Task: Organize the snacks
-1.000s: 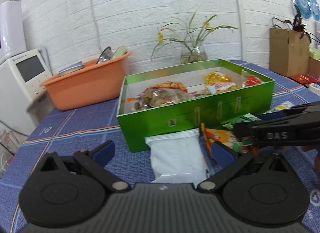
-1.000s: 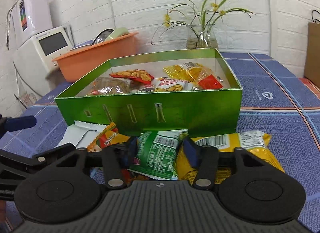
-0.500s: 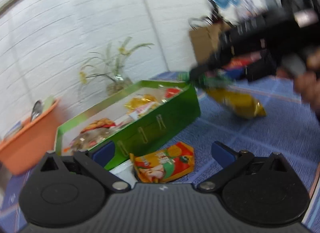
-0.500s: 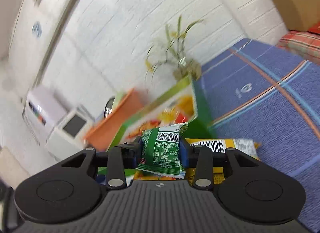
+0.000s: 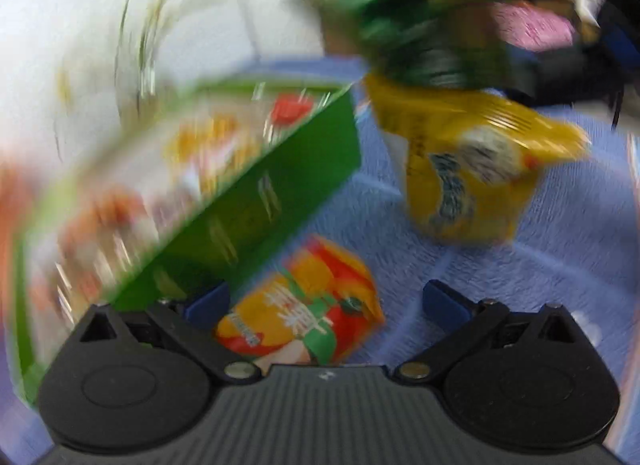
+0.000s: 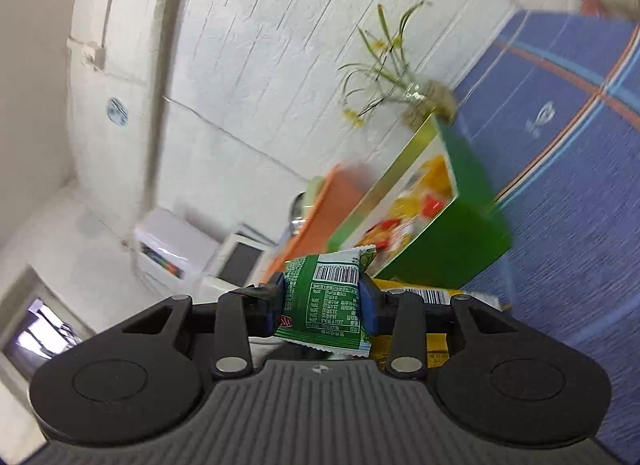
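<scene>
My right gripper (image 6: 322,297) is shut on a green snack packet (image 6: 332,285) with a barcode, held up off the table and rolled to one side. A yellow packet (image 6: 432,297) hangs close under it; whether it is gripped too I cannot tell. In the blurred left wrist view the same green packet (image 5: 432,41) and yellow packet (image 5: 468,177) hover at the upper right. My left gripper (image 5: 322,301) is open and tilted down over an orange-red packet (image 5: 304,305) that lies between its fingers. The green box (image 5: 256,201) holding several snacks stands just left of it.
The table wears a blue checked cloth (image 6: 560,185). Behind the green box (image 6: 448,241) are an orange basin (image 6: 320,209), a glass vase with flowers (image 6: 420,93) and a white appliance (image 6: 236,257) against the white brick wall.
The right gripper closed on the green packet, lifted it and rolled over; the yellow packet rose with it. The left gripper swung from the white packet to over the orange-red one, tilting down.
</scene>
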Tool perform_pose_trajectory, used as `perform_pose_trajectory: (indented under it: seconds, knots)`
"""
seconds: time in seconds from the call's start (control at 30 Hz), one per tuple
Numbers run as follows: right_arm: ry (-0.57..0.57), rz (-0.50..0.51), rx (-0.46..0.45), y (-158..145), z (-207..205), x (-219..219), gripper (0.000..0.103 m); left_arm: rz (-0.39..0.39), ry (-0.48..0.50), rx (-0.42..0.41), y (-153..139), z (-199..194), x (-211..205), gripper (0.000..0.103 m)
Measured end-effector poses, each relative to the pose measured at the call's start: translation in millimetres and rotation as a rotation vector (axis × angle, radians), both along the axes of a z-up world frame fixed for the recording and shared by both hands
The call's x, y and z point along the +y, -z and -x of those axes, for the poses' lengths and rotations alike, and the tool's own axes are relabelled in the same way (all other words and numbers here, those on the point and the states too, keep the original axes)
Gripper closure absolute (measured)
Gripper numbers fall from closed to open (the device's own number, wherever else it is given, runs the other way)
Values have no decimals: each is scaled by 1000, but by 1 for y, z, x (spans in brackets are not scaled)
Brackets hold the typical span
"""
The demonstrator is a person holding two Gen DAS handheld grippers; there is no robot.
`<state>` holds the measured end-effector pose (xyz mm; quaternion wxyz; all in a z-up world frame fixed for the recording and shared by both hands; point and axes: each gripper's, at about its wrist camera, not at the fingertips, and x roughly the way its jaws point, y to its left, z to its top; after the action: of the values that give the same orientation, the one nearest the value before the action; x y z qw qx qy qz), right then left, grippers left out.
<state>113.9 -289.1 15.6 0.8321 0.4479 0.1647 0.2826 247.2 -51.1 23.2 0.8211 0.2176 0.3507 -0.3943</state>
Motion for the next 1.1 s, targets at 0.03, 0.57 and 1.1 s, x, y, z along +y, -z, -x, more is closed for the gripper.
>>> perform_pose_trajectory:
  seconds: [0.03, 0.57, 1.1]
  knots:
    - [0, -15, -8, -1, 1, 1, 36, 8, -18, 60, 1, -4, 2, 0]
    - [-17, -8, -73, -7, 7, -2, 33, 38, -130, 55, 3, 42, 1, 1]
    - [-93, 255, -228, -34, 29, 23, 44, 176, -290, 34, -2, 118, 33, 36]
